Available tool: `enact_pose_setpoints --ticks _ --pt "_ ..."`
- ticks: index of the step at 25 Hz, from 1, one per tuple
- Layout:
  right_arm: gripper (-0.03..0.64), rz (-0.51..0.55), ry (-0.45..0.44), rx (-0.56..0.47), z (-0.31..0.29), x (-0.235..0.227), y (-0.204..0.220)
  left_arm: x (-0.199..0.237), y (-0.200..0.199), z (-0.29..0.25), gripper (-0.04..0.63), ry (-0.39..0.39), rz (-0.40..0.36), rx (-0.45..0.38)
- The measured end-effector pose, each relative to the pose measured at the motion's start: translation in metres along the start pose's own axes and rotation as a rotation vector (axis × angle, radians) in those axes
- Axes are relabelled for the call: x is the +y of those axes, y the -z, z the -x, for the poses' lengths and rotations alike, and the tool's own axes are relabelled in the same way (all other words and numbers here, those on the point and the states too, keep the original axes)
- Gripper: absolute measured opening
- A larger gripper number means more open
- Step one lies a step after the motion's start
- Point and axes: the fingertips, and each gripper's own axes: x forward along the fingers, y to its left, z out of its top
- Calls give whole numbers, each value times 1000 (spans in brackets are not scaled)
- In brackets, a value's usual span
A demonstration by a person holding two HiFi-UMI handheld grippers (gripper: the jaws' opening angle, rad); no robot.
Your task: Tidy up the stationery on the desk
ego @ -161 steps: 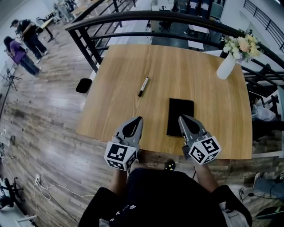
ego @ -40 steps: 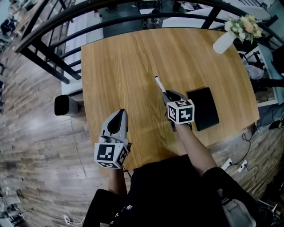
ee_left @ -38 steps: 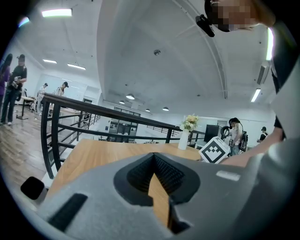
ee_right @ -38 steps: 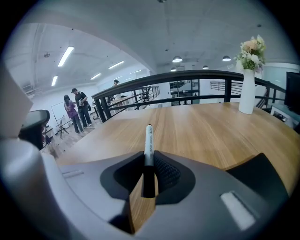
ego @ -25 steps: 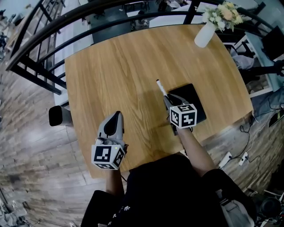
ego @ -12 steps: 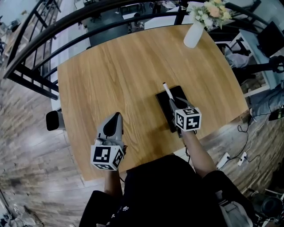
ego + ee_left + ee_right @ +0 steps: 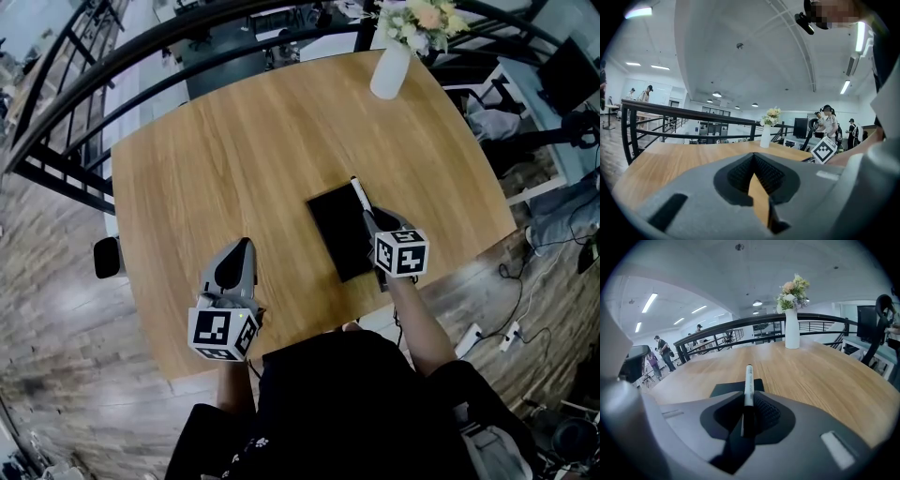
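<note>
Spanning most of the head view, the wooden desk [image 7: 234, 141] has rounded corners and sits beside a dark metal railing [image 7: 56, 103] that curves round its far and left sides, with plank flooring [image 7: 56, 319] below. The person stands at the near edge in a dark top [image 7: 347, 403], one forearm reaching out to each gripper. A black notebook [image 7: 333, 225] lies flat on the right half of the desk, turned at a slant to the edges. A white vase [image 7: 389, 70] holding pale flowers [image 7: 417, 17] stands upright at the far right corner, well apart from the notebook. The left gripper [image 7: 241, 247] hovers over the near left part of the desk, away from the notebook; in the left gripper view its jaws are pressed together with nothing between them [image 7: 754, 173], and its marker cube [image 7: 223, 334] faces the camera. The right gripper [image 7: 372, 218] is over the notebook's right edge, its own cube [image 7: 401, 254] just behind. Its jaws are closed on a marker pen [image 7: 358, 192]: the right gripper view shows the pen's dark end clamped between the pads [image 7: 748, 405] and its pale barrel [image 7: 748, 378] sticking straight out ahead, above the notebook [image 7: 726, 389] and pointing roughly toward the vase [image 7: 791, 336]. Whether the pen's tip touches the notebook cannot be told.
</note>
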Motion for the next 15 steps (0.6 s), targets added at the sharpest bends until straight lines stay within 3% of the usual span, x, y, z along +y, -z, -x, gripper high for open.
enact_pose_setpoints --ticks 15 --pt "78 10 -6 71 0 -56 22 -34 -1 -3 -8 -64 -13 2"
